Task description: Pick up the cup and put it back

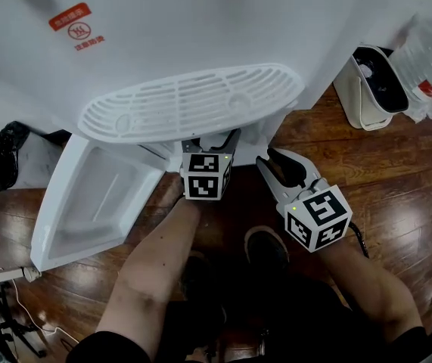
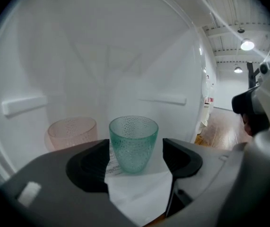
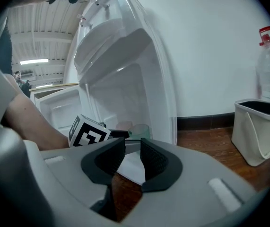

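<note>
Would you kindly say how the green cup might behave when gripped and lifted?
The green cup looks like rigid glass, so probably stiff yet breakable. Its dimpled wall may help grip. It tapers toward the base, so it might tip if nudged.

pink cup (image 2: pixel 72 129): lower half hidden behind left jaw | label (image 2: pixel 112 165) at that jaw's inner edge: print too small to read | left gripper (image 1: pixel 211 144): tips hidden under grille (image 1: pixel 193 100)

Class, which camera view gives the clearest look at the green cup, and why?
The left gripper view: the green cup stands in the centre, whole and upright. The right gripper view catches only a small, distant part of it. The head view shows none of it: the white appliance hides it.
</note>
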`<move>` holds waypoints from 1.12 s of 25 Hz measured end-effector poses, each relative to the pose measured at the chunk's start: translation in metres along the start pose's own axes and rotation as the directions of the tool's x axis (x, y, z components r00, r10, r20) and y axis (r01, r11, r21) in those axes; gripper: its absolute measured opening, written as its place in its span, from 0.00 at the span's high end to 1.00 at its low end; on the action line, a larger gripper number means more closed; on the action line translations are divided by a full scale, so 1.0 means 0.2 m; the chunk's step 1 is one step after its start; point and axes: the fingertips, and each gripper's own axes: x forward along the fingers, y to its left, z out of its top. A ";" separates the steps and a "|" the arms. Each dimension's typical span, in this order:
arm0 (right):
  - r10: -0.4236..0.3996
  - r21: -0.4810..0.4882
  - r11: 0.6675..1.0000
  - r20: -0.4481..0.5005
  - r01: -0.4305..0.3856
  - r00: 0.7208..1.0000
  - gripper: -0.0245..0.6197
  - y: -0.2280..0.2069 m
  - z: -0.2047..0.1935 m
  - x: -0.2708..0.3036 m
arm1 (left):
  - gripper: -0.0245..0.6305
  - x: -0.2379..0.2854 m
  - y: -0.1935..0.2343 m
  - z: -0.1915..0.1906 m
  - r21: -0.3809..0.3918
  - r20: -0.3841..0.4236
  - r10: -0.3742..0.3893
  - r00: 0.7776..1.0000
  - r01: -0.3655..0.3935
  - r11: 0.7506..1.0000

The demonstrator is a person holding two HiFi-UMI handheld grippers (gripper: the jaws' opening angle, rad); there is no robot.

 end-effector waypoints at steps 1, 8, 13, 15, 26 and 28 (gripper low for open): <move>-0.006 0.010 1.000 0.004 0.006 1.000 0.80 -0.01 0.00 0.00 | 0.45 0.01 0.01 0.00 0.001 -0.001 0.002 1.000 -0.002 1.000; -0.047 0.043 0.998 0.029 0.046 0.998 0.86 -0.05 0.04 0.04 | 0.44 0.03 0.00 0.00 0.003 0.010 -0.014 1.000 0.014 1.000; -0.063 0.074 0.995 0.011 0.063 0.998 0.89 -0.08 0.02 0.07 | 0.44 0.04 0.00 -0.01 0.014 0.016 -0.004 1.000 0.004 1.000; -0.062 0.071 0.996 0.007 0.062 0.998 0.89 -0.08 0.01 0.07 | 0.44 0.05 0.00 -0.01 0.007 0.024 -0.004 1.000 0.003 1.000; -0.062 0.107 0.993 0.019 0.059 0.998 0.88 -0.12 0.00 0.02 | 0.40 0.14 0.01 -0.01 0.022 0.024 0.030 0.999 -0.031 0.999; -0.064 0.116 0.991 0.019 0.062 0.998 0.88 -0.13 -0.01 0.01 | 0.40 0.15 0.02 -0.01 0.019 0.028 0.049 0.998 -0.050 0.999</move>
